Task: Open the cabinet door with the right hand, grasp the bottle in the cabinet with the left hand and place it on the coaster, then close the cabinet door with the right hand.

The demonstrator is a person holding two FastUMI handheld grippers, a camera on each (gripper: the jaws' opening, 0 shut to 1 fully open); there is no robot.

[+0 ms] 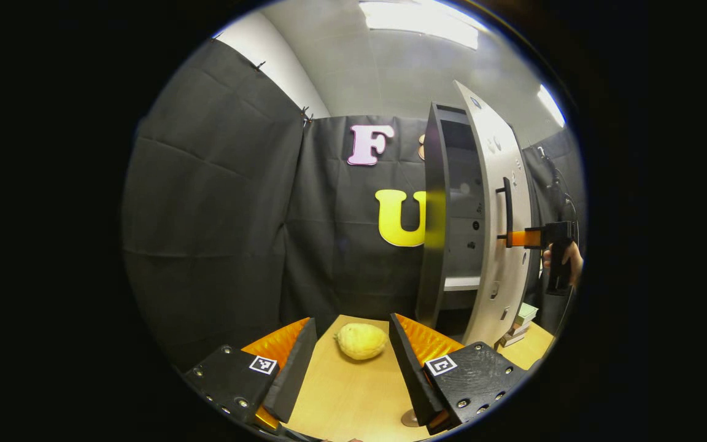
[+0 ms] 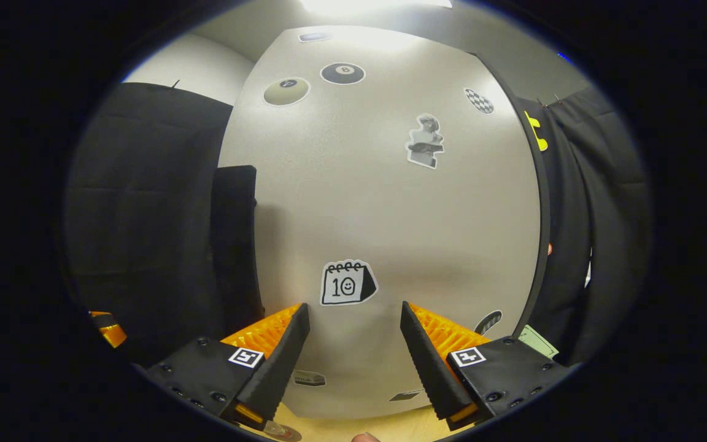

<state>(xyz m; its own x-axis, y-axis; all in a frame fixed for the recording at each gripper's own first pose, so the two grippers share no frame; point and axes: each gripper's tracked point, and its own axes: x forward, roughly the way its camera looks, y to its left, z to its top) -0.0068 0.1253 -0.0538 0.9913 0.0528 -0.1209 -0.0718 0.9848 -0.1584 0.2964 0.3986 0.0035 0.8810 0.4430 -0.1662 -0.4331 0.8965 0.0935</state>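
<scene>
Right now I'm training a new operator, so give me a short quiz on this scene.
1. True or false: the cabinet door stands partly open.
2. What lies on the table ahead of the left gripper? A) a mug B) a yellow fruit C) a plate
3. Fill in: the right gripper, facing the door's stickered face, has its fingers ___.
Key: 1 true; 2 B; 3 open.
</scene>
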